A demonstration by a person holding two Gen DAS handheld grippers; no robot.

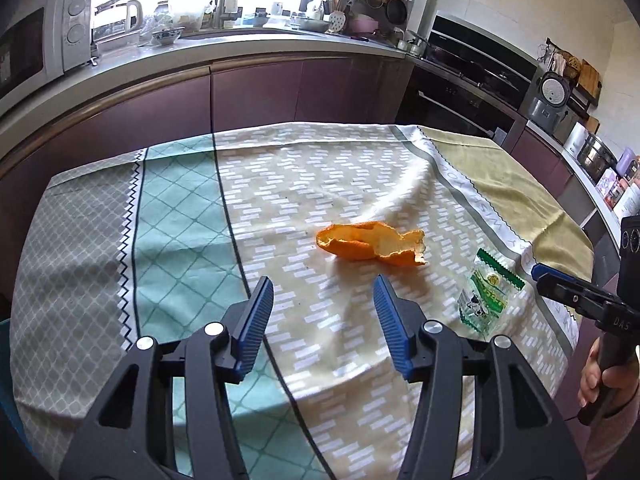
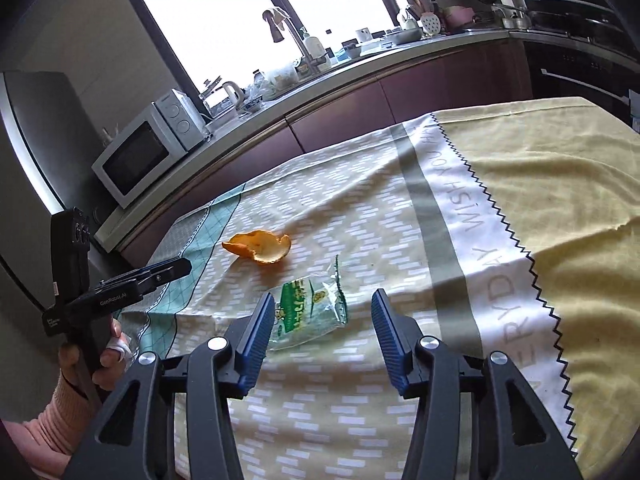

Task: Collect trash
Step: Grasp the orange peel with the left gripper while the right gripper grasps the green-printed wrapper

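Note:
An orange peel (image 1: 370,245) lies on the tablecloth, just ahead of my left gripper (image 1: 323,285), which is open and empty above the cloth. The peel also shows in the right wrist view (image 2: 259,246). A clear and green plastic wrapper (image 1: 488,293) lies to the peel's right. In the right wrist view the wrapper (image 2: 308,306) lies just ahead of my right gripper (image 2: 323,300), nearer its left finger. The right gripper is open and empty. Each gripper shows at the edge of the other's view, the right (image 1: 538,271) and the left (image 2: 184,266).
A patterned tablecloth (image 1: 280,184) covers the table, with wrinkles toward the right. Beyond the table runs a purple-fronted kitchen counter (image 1: 256,40) with a microwave (image 2: 140,152), kettle and dishes. An oven (image 1: 460,92) stands at the back right.

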